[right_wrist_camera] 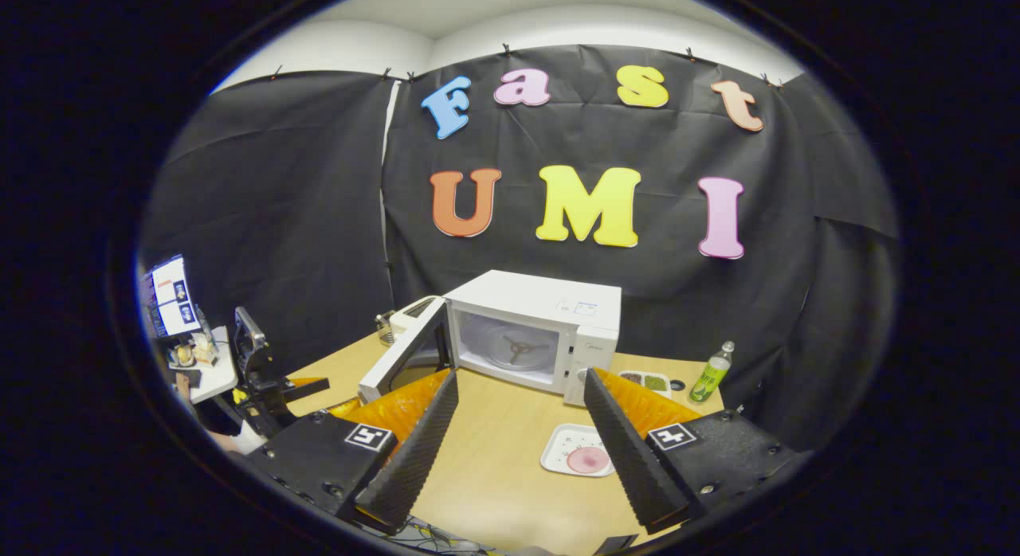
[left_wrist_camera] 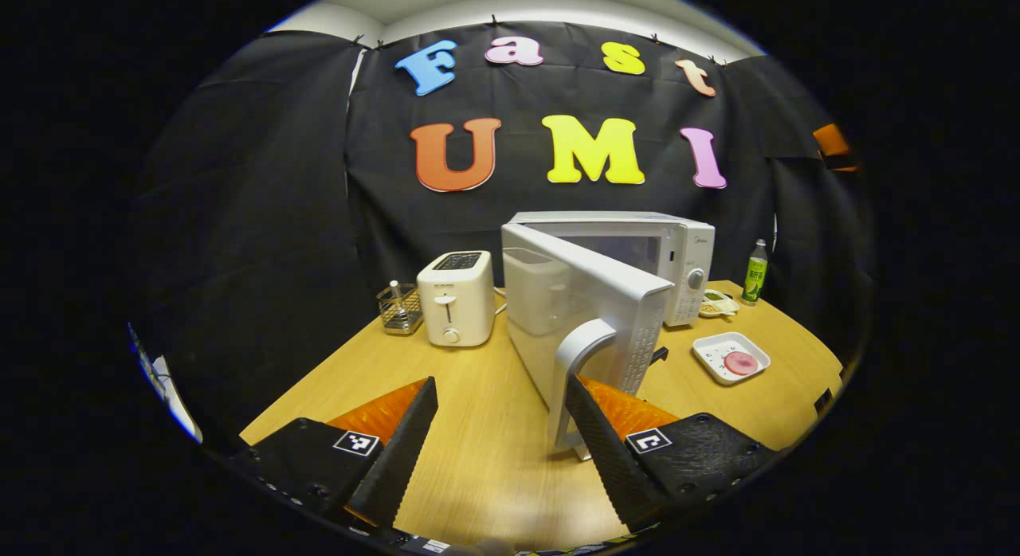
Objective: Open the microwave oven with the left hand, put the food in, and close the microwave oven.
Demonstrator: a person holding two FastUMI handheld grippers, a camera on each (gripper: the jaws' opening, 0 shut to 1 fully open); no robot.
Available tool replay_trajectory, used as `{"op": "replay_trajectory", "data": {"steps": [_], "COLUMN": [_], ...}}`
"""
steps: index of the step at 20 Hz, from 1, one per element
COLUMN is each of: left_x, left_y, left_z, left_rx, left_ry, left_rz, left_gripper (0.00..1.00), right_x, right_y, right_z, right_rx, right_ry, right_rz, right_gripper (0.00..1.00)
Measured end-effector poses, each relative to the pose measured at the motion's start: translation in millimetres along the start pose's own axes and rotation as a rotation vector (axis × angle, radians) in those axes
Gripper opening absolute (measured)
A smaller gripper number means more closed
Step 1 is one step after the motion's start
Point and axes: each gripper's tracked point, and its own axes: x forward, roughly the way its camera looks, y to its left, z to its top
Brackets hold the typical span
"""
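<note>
Microwave oven [right_wrist_camera: 532, 337] is seen at frame centre, its door [left_wrist_camera: 586, 317] swung open. Pink food [right_wrist_camera: 588, 460] is held on a white tray [right_wrist_camera: 558, 452] at lower centre. Left gripper [left_wrist_camera: 502, 436] and right gripper [right_wrist_camera: 518, 444] are spread apart, clamping nothing.

We see the white microwave oven [right_wrist_camera: 550, 333] standing at the table's back edge, its door [left_wrist_camera: 586, 317] swung wide open toward the front, the cavity and turntable exposed. The food, a pink round slice [right_wrist_camera: 588, 460], lies on a white square plate [right_wrist_camera: 562, 448] near the table's right edge.
</note>
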Motion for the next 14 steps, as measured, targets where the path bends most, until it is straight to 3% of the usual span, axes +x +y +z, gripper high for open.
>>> {"op": "replay_trajectory", "data": {"steps": [2,3,4,6,9,10,11,12,14], "left_x": [-3,-5,-7,-16,-30,-34,-37,-40,-46], "left_y": [30,41,50,59,51,43,32,20,0], "left_z": [0,1,1,3,13,18,25,30,45], "left_rx": [-0.037,-0.051,-0.056,-0.040,-0.026,-0.039,-0.052,-0.056,-0.048], "left_ry": [0.003,0.005,0.008,0.001,-0.009,-0.013,-0.020,-0.027,-0.046], "left_rz": [0.060,0.084,0.099,0.118,0.102,0.088,0.066,0.047,0.016], "left_gripper": [0.96,0.97,0.97,0.96,0.96,0.95,0.95,0.95,0.95], "right_x": [2,3,5,10,24,29,34,41,55], "right_y": [3,5,3,-3,-22,-30,-38,-48,-70], "right_z": [-1,0,-2,-8,-28,-34,-42,-53,-77], "right_rx": [0.009,0.020,0.031,0.057,0.063,0.055,0.047,0.044,0.057], "right_ry": [-0.004,-0.010,-0.013,-0.012,0.021,0.032,0.047,0.063,0.107], "right_rz": [0.009,0.015,0.018,0.017,0.002,-0.009,-0.016,-0.023,-0.043], "right_gripper": [0.93,1.00,0.93,0.93,0.93,1.00,1.00,0.93,0.93]}}
